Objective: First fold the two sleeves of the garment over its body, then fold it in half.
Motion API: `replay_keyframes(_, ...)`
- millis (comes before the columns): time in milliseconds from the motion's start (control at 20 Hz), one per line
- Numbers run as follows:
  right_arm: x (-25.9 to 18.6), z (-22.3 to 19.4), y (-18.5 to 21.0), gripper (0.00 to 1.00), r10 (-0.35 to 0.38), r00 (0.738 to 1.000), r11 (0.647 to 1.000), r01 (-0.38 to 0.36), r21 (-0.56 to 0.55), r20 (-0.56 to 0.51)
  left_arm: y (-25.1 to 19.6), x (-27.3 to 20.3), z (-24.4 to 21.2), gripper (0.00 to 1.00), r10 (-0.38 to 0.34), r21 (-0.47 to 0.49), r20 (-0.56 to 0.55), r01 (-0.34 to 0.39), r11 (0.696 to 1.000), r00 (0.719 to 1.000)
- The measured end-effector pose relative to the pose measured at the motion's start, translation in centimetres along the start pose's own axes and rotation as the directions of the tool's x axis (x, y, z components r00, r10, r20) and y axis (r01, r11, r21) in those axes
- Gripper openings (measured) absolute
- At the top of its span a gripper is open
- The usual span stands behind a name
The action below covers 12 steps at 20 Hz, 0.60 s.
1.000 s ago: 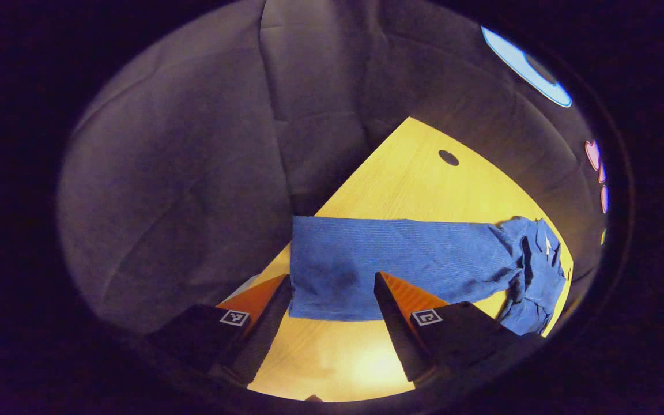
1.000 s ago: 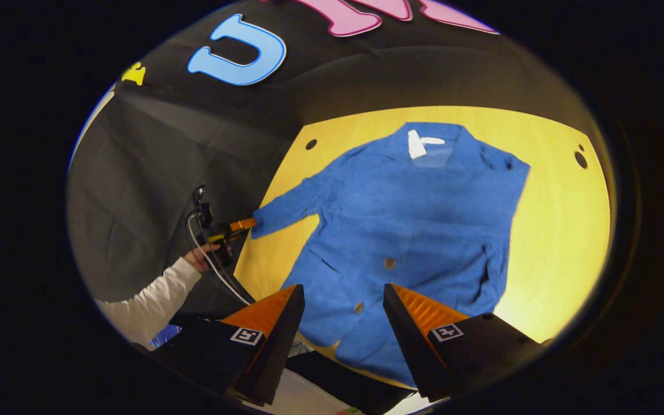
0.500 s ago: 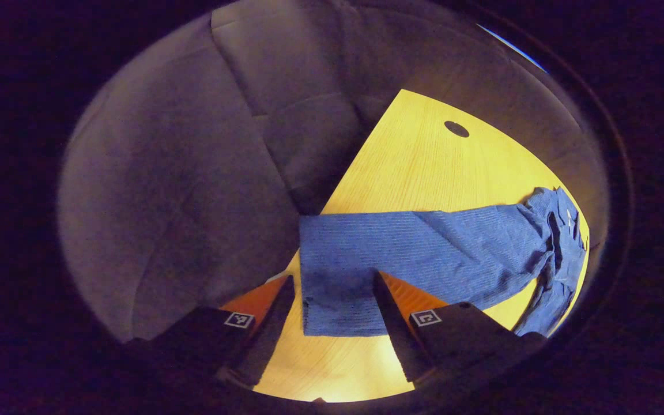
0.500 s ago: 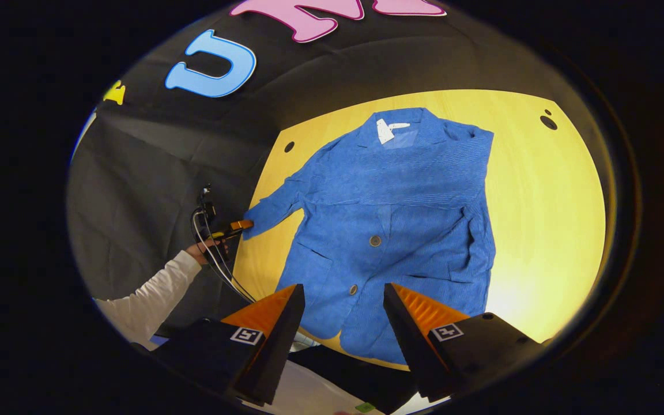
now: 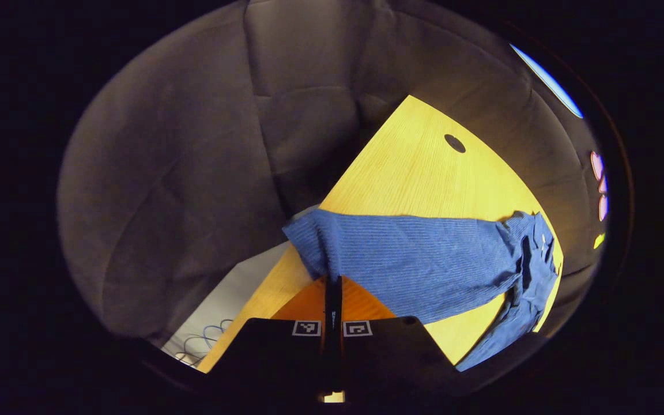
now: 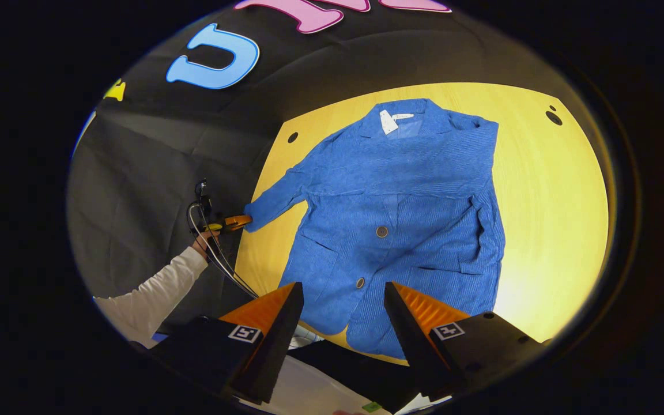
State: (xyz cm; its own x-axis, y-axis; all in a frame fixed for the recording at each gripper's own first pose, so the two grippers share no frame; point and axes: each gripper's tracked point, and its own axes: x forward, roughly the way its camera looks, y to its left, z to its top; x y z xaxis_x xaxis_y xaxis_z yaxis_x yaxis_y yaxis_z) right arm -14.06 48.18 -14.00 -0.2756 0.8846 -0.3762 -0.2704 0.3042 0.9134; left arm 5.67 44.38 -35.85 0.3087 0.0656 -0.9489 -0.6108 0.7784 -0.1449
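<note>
A blue corduroy jacket (image 6: 395,213) lies front up on the yellow wooden table (image 6: 545,202), collar at the far side. One sleeve (image 6: 482,230) lies folded over the body on the right. The other sleeve (image 5: 418,253) stretches out to the table's left edge. My left gripper (image 5: 332,280) is shut on that sleeve's cuff (image 5: 314,242), which bunches up at the fingertips; from the right gripper view this left gripper (image 6: 238,220) shows at the cuff, held by a hand. My right gripper (image 6: 343,288) hangs open above the jacket's hem, holding nothing.
A person's white sleeve (image 6: 147,294) reaches in from the left. A cable (image 6: 217,259) trails from the left gripper. Round holes (image 6: 553,117) sit near the table's far corners. A white surface (image 5: 222,300) lies below the table's edge.
My left gripper has shut on the cuff, which has bunched and lifted slightly. The right gripper has drawn back a little, still open.
</note>
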Motion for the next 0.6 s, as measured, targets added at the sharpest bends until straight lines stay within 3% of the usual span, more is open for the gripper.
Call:
replay_keyframes(100, -0.1, 0.2, 0.1, 0.92, 0.010, 1.000, 1.000, -0.010, 0.001, 0.001, -1.1, -1.2, 0.1, 0.00, -0.020, 0.011, 0.008, 0.020, 1.000, 1.000)
replay_keyframes(300, -0.4, 0.9, -0.2, 0.92, 0.034, 0.999, 0.999, -0.034, -0.008, 0.024, -5.3, -5.7, 1.2, 0.00, -0.046, 0.141, 0.083, 0.034, 0.989, 0.996)
replay_keyframes(450, -0.7, 1.0, -1.2, 0.92, 0.030, 0.999, 0.999, -0.029, -0.026, 0.039, -10.6, -9.9, 1.7, 0.00, -0.111, 0.198, 0.131, 0.084, 0.977, 0.985)
replay_keyframes(600, -1.2, 0.6, -2.0, 0.92, 0.049, 0.998, 0.999, -0.048, -0.020, 0.047, -17.3, -14.2, 1.7, 0.00, -0.190, 0.308, 0.180, 0.128, 0.943, 0.965)
